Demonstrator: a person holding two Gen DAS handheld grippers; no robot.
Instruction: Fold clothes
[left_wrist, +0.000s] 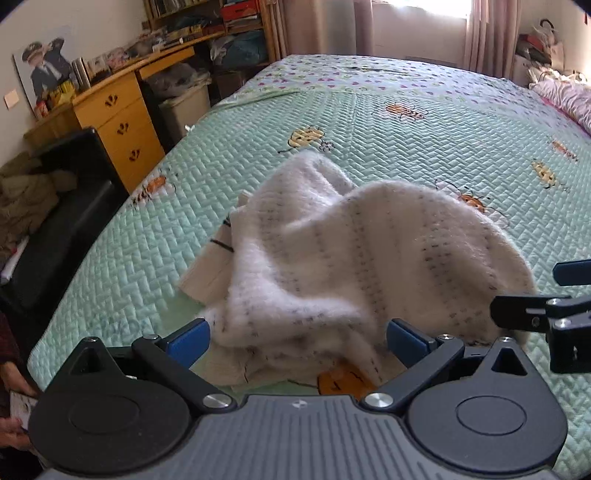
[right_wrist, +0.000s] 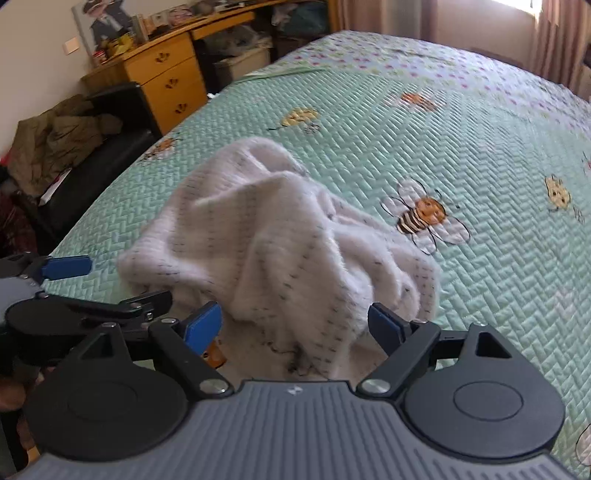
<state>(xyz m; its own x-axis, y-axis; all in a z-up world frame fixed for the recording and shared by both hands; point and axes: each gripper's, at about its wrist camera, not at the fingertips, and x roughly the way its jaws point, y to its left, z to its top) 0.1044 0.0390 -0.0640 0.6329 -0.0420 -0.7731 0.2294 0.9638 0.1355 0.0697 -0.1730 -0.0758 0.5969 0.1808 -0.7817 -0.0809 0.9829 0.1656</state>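
Note:
A white fluffy knit garment (left_wrist: 332, 258) (right_wrist: 280, 240) lies crumpled in a heap on the green quilted bedspread (left_wrist: 424, 140) (right_wrist: 498, 155). A flat cream piece (left_wrist: 208, 266) sticks out from under its left side. My left gripper (left_wrist: 297, 341) stands open at the heap's near edge, with the cloth's front folds between its blue fingers (left_wrist: 188, 343). My right gripper (right_wrist: 295, 326) is also open, wide, with the garment's near fold between its blue pads (right_wrist: 386, 326). Each gripper shows in the other's view: the right gripper (left_wrist: 554, 295) at the right edge, the left gripper (right_wrist: 107, 284) at the left edge.
A wooden desk with drawers (left_wrist: 118, 125) (right_wrist: 166, 81) and a black chair (left_wrist: 74, 206) with an olive jacket (right_wrist: 59, 136) stand left of the bed. A pale bin (left_wrist: 184, 107) sits beside the desk. Pink bedding (left_wrist: 565, 99) lies at the far right. A person's hand (left_wrist: 14, 413) shows at the lower left.

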